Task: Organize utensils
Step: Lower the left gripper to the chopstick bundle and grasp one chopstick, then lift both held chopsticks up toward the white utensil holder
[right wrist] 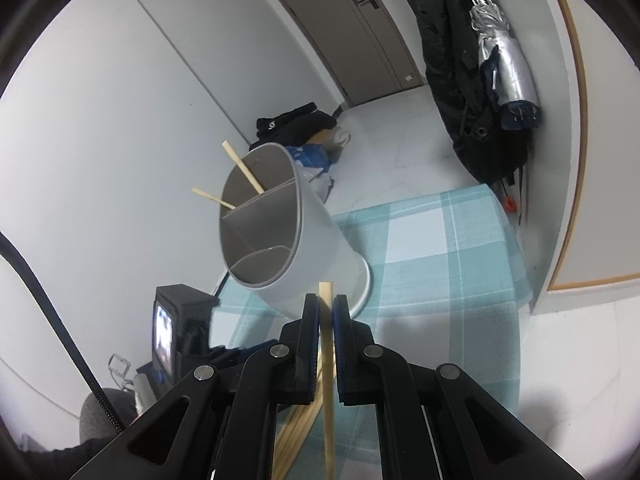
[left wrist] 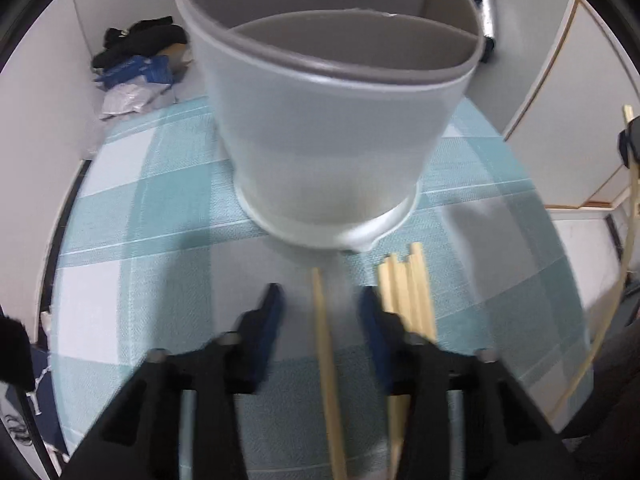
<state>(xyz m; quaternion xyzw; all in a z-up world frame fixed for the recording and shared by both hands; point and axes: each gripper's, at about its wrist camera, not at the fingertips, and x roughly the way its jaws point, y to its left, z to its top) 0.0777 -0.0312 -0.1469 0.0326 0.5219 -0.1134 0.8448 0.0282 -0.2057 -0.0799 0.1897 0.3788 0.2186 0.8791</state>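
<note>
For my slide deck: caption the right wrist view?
Right hand-held gripper clamps one chopstick before the divided utensil holder.

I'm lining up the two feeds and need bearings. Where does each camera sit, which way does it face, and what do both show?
Left wrist: on the left gripper, low over the checked cloth, facing the holder close up; open fingers straddle one chopstick, more lie beside.
Right wrist: on the right gripper, higher, facing the holder and door; fingers shut on a chopstick.
Shared: holder, cloth, loose chopsticks, the clothes pile on the floor.
</note>
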